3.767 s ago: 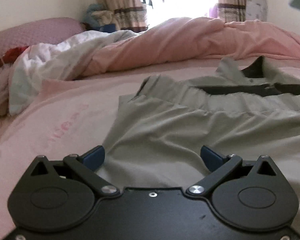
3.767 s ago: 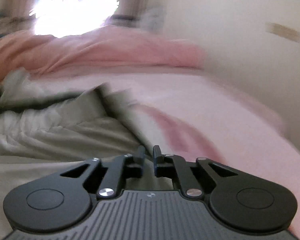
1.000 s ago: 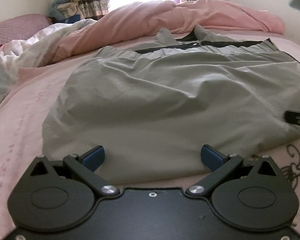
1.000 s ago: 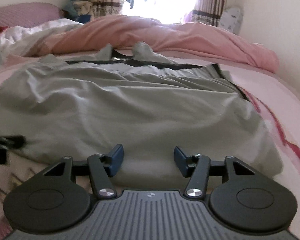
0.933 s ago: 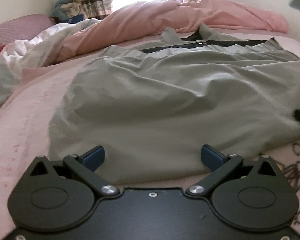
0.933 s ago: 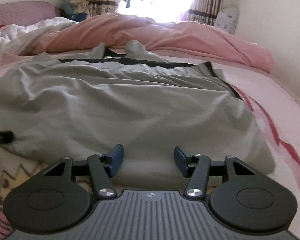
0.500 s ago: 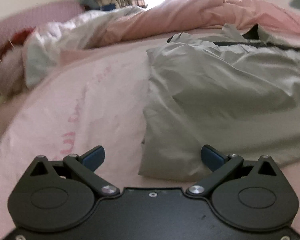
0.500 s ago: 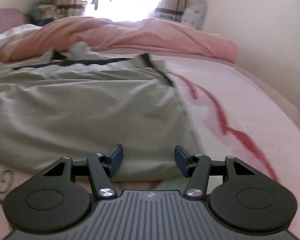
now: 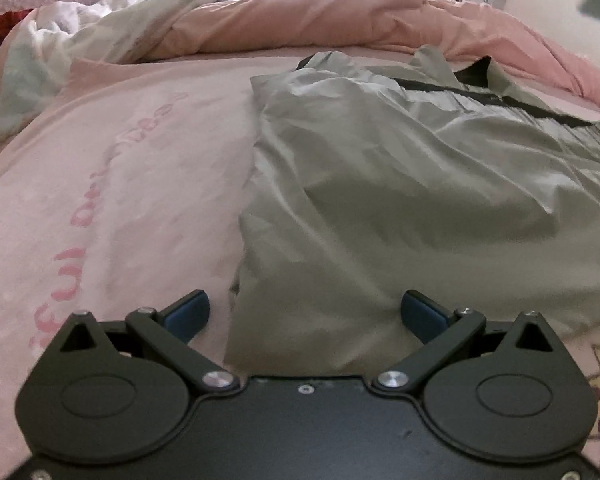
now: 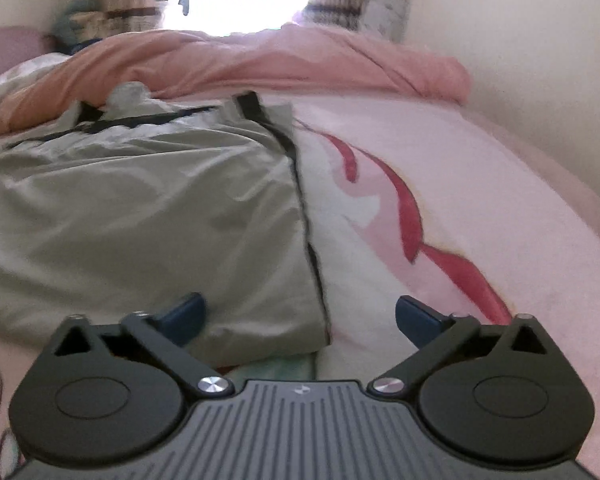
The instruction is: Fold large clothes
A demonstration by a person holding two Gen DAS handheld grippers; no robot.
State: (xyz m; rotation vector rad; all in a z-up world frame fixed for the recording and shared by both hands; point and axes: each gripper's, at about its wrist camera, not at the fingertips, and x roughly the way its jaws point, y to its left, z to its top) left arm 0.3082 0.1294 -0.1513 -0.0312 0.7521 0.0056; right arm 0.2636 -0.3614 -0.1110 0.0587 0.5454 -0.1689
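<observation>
Two grippers were held low over the near edge of the bed (image 9: 112, 184), each at one bottom corner of the grey shirt (image 9: 420, 208), which was spread flat on the pink sheet with its dark-trimmed collar toward the heaped pink quilt (image 9: 340, 16) at the far edge. The left gripper (image 9: 305, 312) was kept with its fingers wide apart, the shirt's left corner lying between them but not clamped; the right gripper (image 10: 300, 316) was likewise spread wide, with the shirt's dark-edged right corner just inside its left finger. A poor fold could be expected if only the top layer of the thin cloth were pinched, or if the sheet beneath were caught with it, since the cloth lay slack and rumpled. An uneven lift was also judged likely, because the right corner sat off-centre between the fingers. Compared with a second before, each gripper had been shifted outward from the middle of the hem to its own corner, and the right gripper's fingers had been opened further. The other gripper was no longer seen in either view.
</observation>
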